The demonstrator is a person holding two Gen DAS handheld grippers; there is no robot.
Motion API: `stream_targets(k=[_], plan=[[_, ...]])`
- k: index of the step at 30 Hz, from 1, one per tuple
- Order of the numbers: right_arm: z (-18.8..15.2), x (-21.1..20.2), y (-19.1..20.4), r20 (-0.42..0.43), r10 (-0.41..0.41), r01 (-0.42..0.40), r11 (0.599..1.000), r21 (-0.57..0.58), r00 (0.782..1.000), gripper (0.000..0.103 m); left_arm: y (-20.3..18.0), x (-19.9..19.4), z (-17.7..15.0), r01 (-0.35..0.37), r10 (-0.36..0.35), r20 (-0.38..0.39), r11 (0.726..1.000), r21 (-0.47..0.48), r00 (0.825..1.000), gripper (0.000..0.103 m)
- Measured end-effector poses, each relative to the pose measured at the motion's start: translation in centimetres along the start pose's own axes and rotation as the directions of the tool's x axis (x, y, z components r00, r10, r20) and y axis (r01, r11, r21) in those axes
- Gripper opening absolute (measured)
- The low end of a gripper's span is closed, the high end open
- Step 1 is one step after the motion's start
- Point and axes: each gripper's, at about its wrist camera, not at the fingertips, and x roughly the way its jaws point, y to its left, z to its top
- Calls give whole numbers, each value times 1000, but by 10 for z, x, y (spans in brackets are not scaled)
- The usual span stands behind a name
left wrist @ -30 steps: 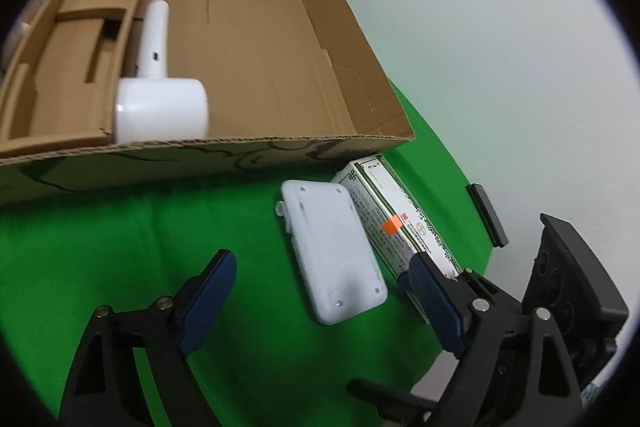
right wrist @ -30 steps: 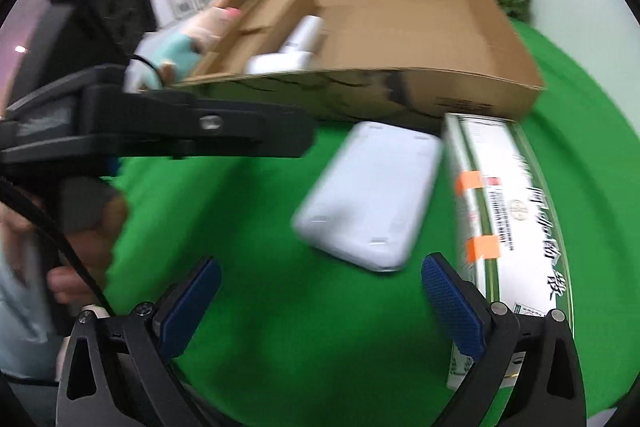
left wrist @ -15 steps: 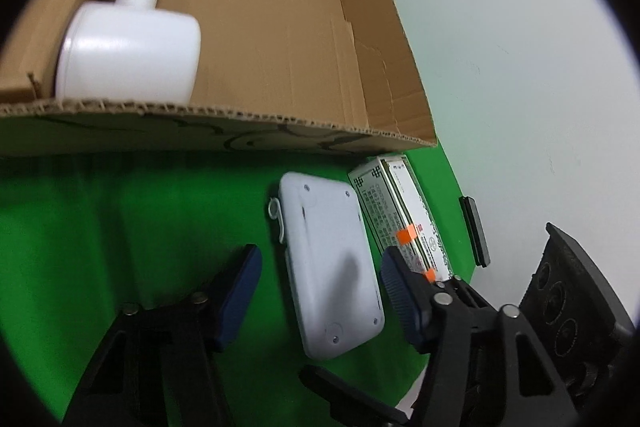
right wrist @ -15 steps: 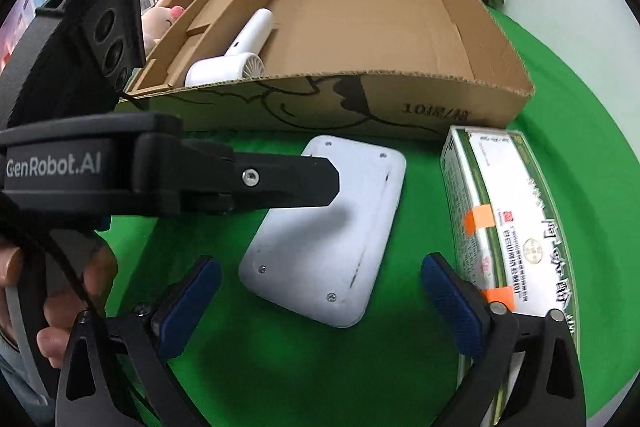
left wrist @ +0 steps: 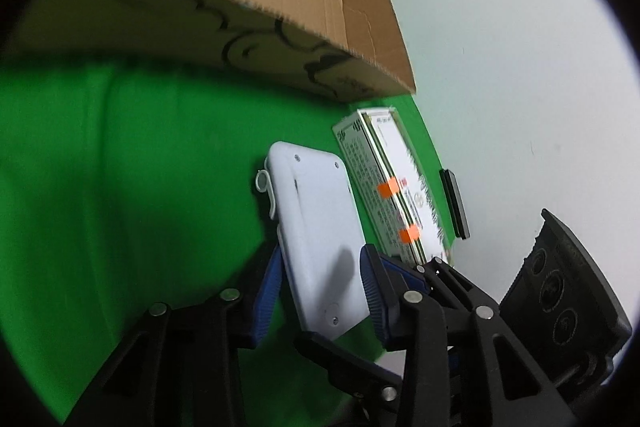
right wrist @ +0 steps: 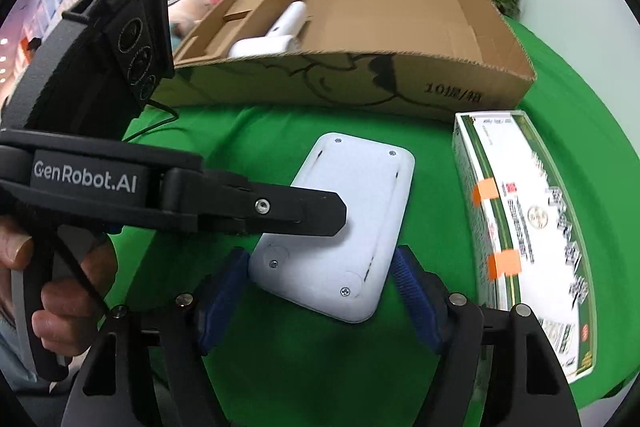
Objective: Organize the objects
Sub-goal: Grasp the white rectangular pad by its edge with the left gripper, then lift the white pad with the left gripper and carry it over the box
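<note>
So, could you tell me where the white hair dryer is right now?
The white hair dryer lies inside the cardboard box, at its left end beside the insert, seen in both wrist views.

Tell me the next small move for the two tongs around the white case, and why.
Probably close both tongs and lift. The left tongs and right tongs each straddle the near end of the white case, pads beside its edges; whether they touch yet is unclear. The case lies flat on the green cloth, just in front of the cardboard box, where the white dryer already sits.
</note>
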Motion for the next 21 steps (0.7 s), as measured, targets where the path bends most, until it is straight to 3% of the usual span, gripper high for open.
stream_targets(k=[6, 10, 21], plan=[[-15, -7, 9, -42, 56, -56, 998, 6, 998, 73, 3, -5, -25, 29, -29, 0, 997, -77, 1000, 26], [-15, -8, 12, -49, 29, -29, 1000, 2, 998, 70, 1, -3, -29, 32, -31, 9, 996, -81, 999, 25], [-13, -9, 15, -24, 42, -42, 999, 28, 999, 68, -17, -14, -34, -61, 62, 60, 998, -13, 996, 23]])
